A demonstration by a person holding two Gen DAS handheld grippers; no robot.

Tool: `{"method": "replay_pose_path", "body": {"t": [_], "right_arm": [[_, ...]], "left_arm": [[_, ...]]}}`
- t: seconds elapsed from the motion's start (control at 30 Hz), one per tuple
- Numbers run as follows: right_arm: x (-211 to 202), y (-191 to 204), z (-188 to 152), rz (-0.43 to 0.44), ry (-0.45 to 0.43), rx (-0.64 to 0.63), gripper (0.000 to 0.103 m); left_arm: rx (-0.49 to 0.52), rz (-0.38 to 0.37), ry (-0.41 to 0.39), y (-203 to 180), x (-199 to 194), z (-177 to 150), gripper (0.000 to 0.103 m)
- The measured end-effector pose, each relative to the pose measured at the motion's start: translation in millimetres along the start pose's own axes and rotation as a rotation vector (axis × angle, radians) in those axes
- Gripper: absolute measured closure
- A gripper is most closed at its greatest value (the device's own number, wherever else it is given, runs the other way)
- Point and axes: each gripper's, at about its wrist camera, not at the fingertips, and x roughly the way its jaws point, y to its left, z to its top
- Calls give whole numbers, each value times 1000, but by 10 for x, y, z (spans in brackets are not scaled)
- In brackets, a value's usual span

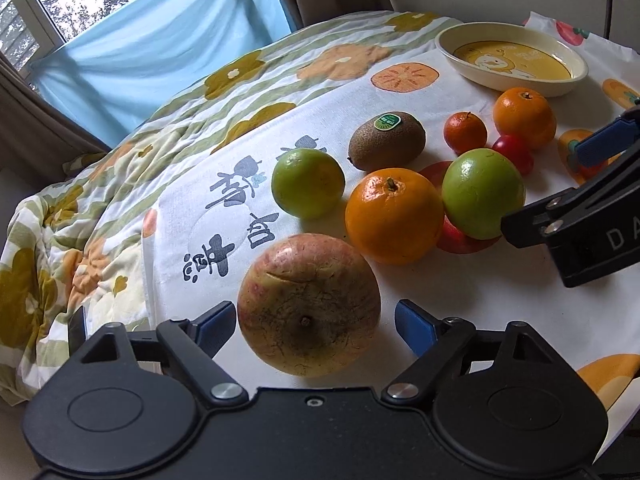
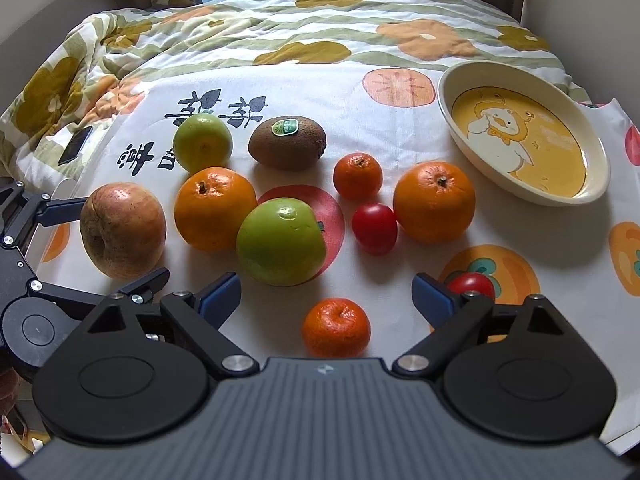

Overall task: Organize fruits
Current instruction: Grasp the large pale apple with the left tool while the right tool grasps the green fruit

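Observation:
My left gripper (image 1: 316,320) is open with a reddish apple (image 1: 308,304) between its fingers; from the right wrist view the apple (image 2: 123,230) sits at the left with the left gripper (image 2: 100,236) around it. My right gripper (image 2: 326,294) is open over a small mandarin (image 2: 336,327); it shows at the right edge of the left wrist view (image 1: 592,184). Two oranges (image 2: 215,208) (image 2: 434,201), two green apples (image 2: 280,242) (image 2: 203,143), a kiwi (image 2: 287,143), a second mandarin (image 2: 357,176) and two cherry tomatoes (image 2: 374,228) (image 2: 472,284) lie on the cloth. An empty yellow duck-print dish (image 2: 524,184) sits at the right.
The fruit lies on a white printed cloth (image 2: 360,112) over a flowered quilt (image 2: 280,24). A dark phone (image 2: 76,145) lies on the quilt at the left. A blue curtain and window (image 1: 120,40) are behind.

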Motion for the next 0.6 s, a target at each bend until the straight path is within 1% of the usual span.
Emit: {"method": "replay_pose_path", "body": {"t": [0.07, 0.1, 0.13, 0.2, 0.33, 0.37, 0.53, 0.6], "right_arm": [[40, 29, 23, -4, 7, -7, 2], [67, 50, 42, -6, 15, -14, 5], [82, 68, 53, -7, 22, -20, 7], [100, 92, 73, -7, 27, -30, 9], [128, 158, 114, -2, 26, -56, 11], [138, 174, 123, 1, 28, -60, 14], [196, 243, 148, 9, 36, -79, 17], [214, 271, 154, 10, 37, -90, 20]], "left_arm": [[19, 4, -9, -21, 31, -4, 15], [29, 9, -12, -26, 44, -2, 16], [35, 14, -15, -27, 53, -1, 17], [39, 31, -24, 1, 66, 10, 26], [4, -16, -26, 128, 91, 28, 26], [-2, -24, -25, 148, 93, 30, 26], [-6, -45, -18, 173, 87, 27, 26], [-13, -55, -13, 196, 79, 18, 26]]}}
